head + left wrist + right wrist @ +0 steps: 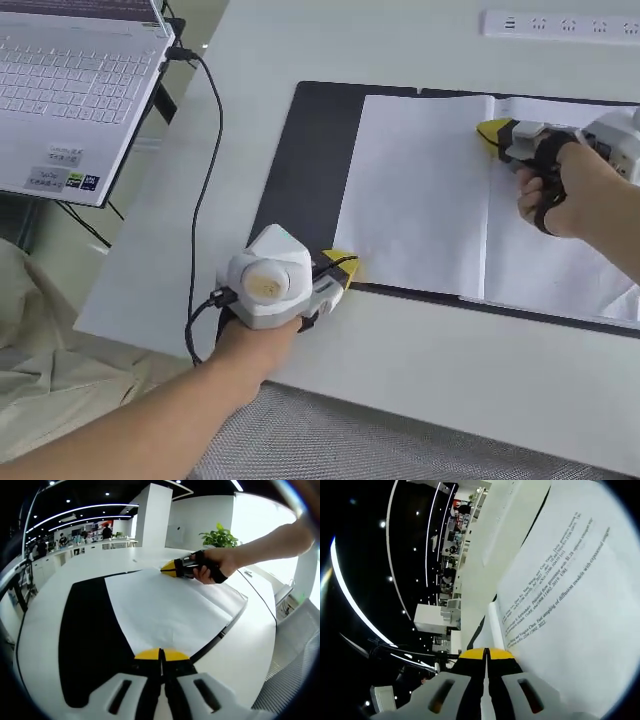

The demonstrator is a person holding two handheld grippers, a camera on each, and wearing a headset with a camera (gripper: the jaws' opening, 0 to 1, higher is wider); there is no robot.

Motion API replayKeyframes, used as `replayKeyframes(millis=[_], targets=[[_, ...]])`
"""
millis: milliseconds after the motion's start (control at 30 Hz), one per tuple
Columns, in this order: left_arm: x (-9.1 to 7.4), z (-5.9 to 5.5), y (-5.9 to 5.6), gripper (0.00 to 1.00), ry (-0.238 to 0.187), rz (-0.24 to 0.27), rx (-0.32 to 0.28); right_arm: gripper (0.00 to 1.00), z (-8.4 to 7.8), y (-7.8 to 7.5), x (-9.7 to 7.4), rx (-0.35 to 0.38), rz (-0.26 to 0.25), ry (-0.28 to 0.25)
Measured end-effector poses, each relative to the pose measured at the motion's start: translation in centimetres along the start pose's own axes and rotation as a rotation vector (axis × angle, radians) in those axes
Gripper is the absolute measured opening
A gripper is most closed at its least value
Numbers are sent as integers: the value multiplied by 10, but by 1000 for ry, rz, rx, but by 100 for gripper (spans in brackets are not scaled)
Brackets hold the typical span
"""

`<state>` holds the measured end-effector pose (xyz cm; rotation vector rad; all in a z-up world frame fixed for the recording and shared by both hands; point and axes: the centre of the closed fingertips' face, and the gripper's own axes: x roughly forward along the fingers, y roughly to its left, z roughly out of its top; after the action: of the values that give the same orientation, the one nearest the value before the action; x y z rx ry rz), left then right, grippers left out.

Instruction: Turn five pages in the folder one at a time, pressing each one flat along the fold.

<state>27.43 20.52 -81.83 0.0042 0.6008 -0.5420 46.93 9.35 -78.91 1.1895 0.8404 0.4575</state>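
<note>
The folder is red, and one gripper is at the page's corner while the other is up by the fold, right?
No, the folder is black, not red; the head view shows it. The left gripper is at the corner of the page and the right gripper is up by the fold.

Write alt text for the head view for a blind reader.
An open black folder with white pages lies on a white table; the left gripper rests shut at the left page's near corner, the right gripper shut near the fold's far end. A laptop sits left, a power strip beyond.
</note>
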Motion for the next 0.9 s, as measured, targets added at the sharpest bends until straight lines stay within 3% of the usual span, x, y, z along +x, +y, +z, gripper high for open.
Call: replayKeyframes(millis=[100,333,467,667,900], targets=[[0,0,0,0,-3,0,-2,0,7,4,12,-35,-23,8],[0,-1,0,0,-4,4,-4,0,32,-1,22,64,-19,-64],[0,-1,0,0,-8,0,-5,0,41,-1,25,72,-24,-84],[1,0,0,0,-8,1,-4,0,35,-1,23,35,-33,-54],[0,0,-1,0,-6,3,-3,0,14,-1,14,-29,-37,17]])
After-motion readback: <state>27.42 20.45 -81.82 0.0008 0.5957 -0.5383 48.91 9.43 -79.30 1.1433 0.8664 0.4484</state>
